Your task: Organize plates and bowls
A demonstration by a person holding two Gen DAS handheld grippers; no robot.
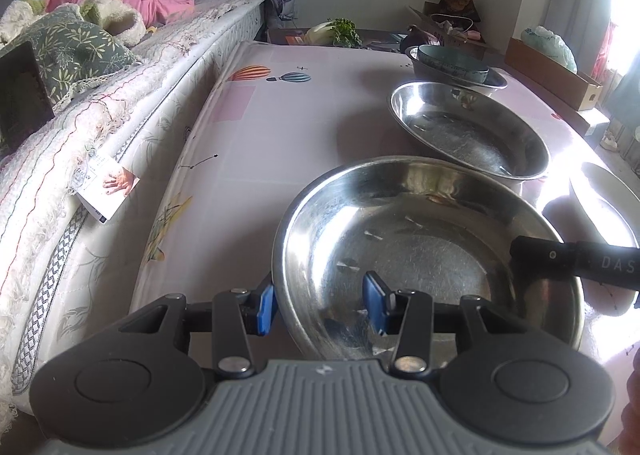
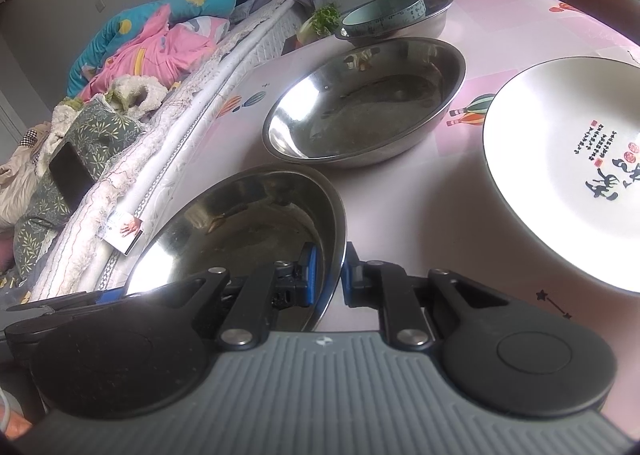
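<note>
A wide steel bowl is nearest on the pink table cloth. My left gripper straddles its near-left rim, one blue pad outside and one inside. The gap is wide and the inner pad stands off the wall, so it is open. My right gripper is shut on the bowl's right rim, and its black finger shows in the left wrist view. Behind it lies a second steel bowl. Farther back a teal bowl sits inside a third steel bowl.
A white plate with black writing lies to the right of the bowls. A bed with heaped bedding runs along the table's left edge. Cardboard boxes and greens stand past the far edge.
</note>
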